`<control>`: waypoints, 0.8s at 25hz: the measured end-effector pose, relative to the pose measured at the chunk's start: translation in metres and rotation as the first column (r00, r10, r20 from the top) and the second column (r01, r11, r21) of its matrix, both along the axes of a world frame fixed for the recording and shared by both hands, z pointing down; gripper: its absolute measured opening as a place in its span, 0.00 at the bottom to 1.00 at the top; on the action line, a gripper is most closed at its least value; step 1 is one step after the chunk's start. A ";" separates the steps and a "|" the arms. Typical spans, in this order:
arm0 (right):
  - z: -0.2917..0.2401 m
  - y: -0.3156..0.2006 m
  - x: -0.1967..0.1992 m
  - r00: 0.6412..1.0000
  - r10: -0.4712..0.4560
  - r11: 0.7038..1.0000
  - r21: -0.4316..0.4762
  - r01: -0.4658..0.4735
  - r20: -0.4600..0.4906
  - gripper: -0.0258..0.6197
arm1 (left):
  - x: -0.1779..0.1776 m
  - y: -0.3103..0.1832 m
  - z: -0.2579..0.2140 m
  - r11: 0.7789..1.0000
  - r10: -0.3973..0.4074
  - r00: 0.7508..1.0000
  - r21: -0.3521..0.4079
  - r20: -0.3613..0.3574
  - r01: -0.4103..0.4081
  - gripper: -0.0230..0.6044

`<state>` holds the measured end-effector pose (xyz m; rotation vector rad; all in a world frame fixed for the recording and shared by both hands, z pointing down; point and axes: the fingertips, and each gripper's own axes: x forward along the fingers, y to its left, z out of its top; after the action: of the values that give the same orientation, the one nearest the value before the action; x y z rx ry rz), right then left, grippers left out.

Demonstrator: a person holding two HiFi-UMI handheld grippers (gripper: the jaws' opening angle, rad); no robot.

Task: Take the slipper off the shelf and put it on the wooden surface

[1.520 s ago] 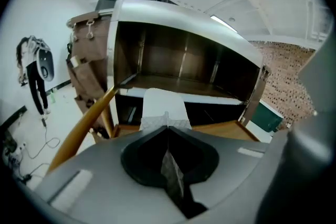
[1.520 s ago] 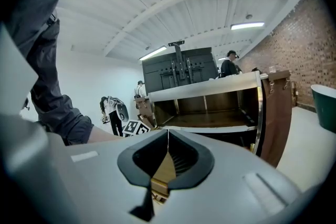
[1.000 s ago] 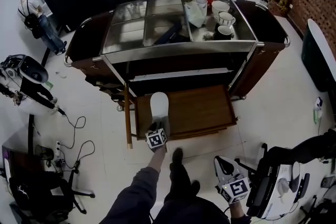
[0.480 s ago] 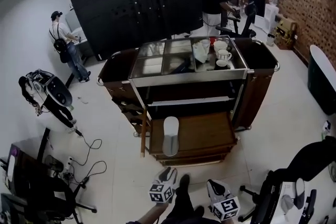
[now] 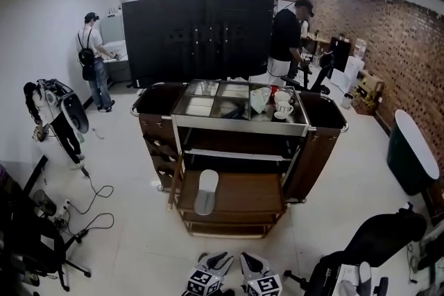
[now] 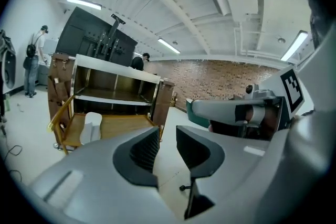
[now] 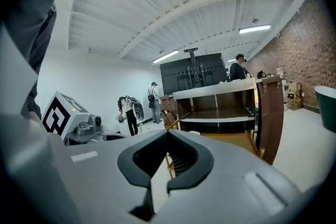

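1. The white slipper (image 5: 206,192) lies flat on the wooden surface (image 5: 246,194), on its left part, its long axis running from the front edge in toward the cart (image 5: 316,149); nothing touches it.
2. The wooden surface is the low board at the foot of the cart; the shelf (image 5: 236,154) sits above it in the open bay, and no slipper shows on it.
3. The left tongs (image 6: 167,136) are held low at the bottom of the head view, well apart from the cart; their jaws are closing, a clear gap shows between the dark ribbed pads (image 6: 143,148), and only bare floor is seen through it, so they have hold of nothing.
4. The right tongs (image 7: 167,136) hang just beside the left ones, marker cubes toward the camera; their jaws are together, tips meeting, with nothing pinched between them.
5. Both gripper views look across the floor at the cart's open side; the left gripper view catches the slipper on the board, off to the left of its jaws.
6. On the cart's top, toward the right end, stand white cups (image 5: 283,107); a person in black (image 5: 284,38) stands behind the cart, and a person with a backpack (image 5: 94,59) stands by the far left wall.
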<state>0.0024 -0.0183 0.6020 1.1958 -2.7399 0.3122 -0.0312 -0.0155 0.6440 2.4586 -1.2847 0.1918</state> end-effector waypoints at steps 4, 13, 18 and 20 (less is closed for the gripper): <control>-0.004 0.015 0.007 1.000 0.016 1.000 0.012 -0.016 -0.016 0.04 | 0.011 0.007 -0.015 0.999 0.026 1.000 0.041 0.002 -0.026 0.21; -0.002 0.020 0.015 1.000 0.024 1.000 0.018 -0.024 0.008 0.04 | -0.006 0.009 -0.025 0.999 -0.006 1.000 0.041 -0.020 0.007 0.19; -0.003 0.020 0.010 1.000 0.008 1.000 0.021 -0.008 0.006 0.04 | -0.011 0.011 -0.021 0.998 -0.044 0.999 0.033 -0.020 0.044 0.15; -0.003 0.018 0.012 1.000 0.011 1.000 0.023 -0.012 0.012 0.04 | -0.010 0.011 -0.020 0.999 -0.044 0.999 0.028 -0.022 0.044 0.15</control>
<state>0.0142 0.0001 0.5986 1.2195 -2.7549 0.2909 -0.0415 -0.0045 0.6238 2.4469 -1.3400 0.1366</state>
